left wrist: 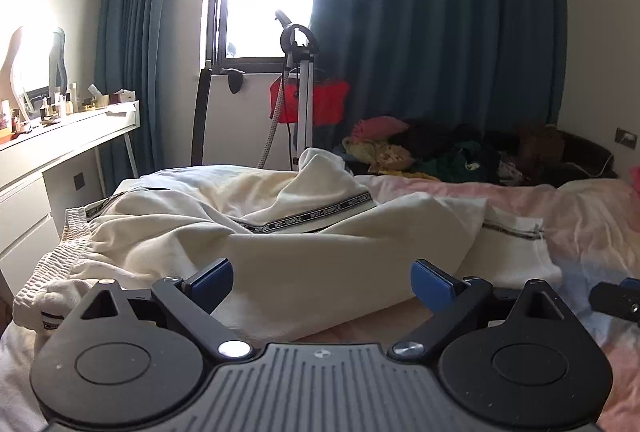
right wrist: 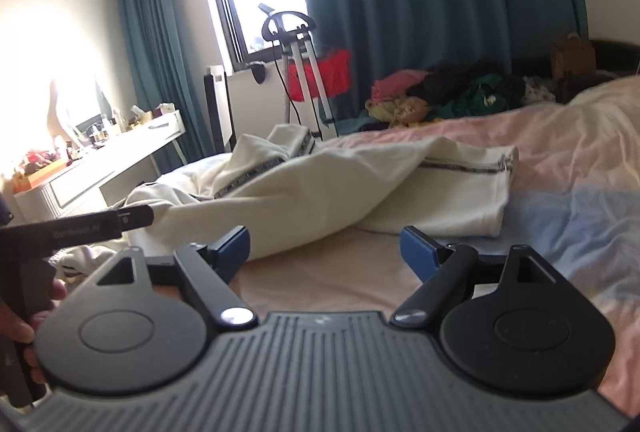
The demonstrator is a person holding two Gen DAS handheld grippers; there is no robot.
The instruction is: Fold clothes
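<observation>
Cream fabric like these trousers bunches easily: pinch one layer and the crossed legs could drag into a twist. They lie rumpled on the bed, at twelve o'clock just beyond your left claw and at eleven o'clock of your right claw; both claws are spread, pinching nothing.

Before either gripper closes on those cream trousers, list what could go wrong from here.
1. The cream trousers lie crumpled, one leg over the other, so a pinch may catch two layers and drag the heap.
2. Both the left gripper and the right gripper are open and close together, so they could collide.
3. The trousers sit on the loose pink bedsheet, which a low pinch might grab too.
</observation>
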